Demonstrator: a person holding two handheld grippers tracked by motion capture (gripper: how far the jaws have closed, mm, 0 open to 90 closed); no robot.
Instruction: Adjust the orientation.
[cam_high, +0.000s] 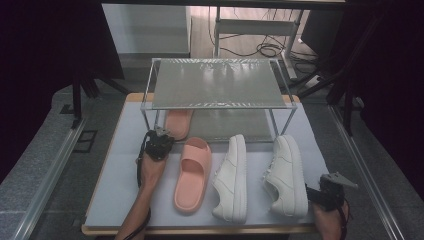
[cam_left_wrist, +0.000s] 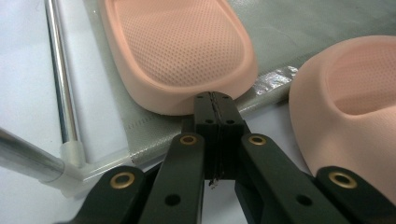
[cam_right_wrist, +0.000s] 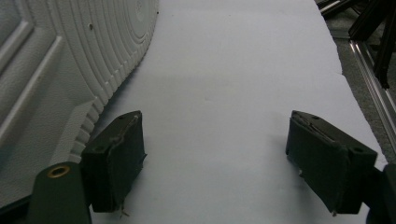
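I count four shoes: two pink slides and two white sneakers. My left gripper (cam_left_wrist: 215, 105) has its fingers (cam_left_wrist: 205, 122) pressed flat together with nothing between them, and their tips sit right at the heel edge of the first pink slide (cam_left_wrist: 180, 51), touching or all but touching it; I cannot tell which. That slide lies on the lower tier of the rack (cam_high: 215, 84), ahead of the fingers. The second pink slide (cam_high: 192, 175) lies on the white mat (cam_high: 120, 170) just to the right of those fingers.

My right gripper (cam_right_wrist: 224, 158) has its fingers spread wide over bare mat. The nearer white sneaker (cam_right_wrist: 60, 60) lies just beside its left finger. The other white sneaker (cam_high: 232, 177) lies between the second slide and that one.
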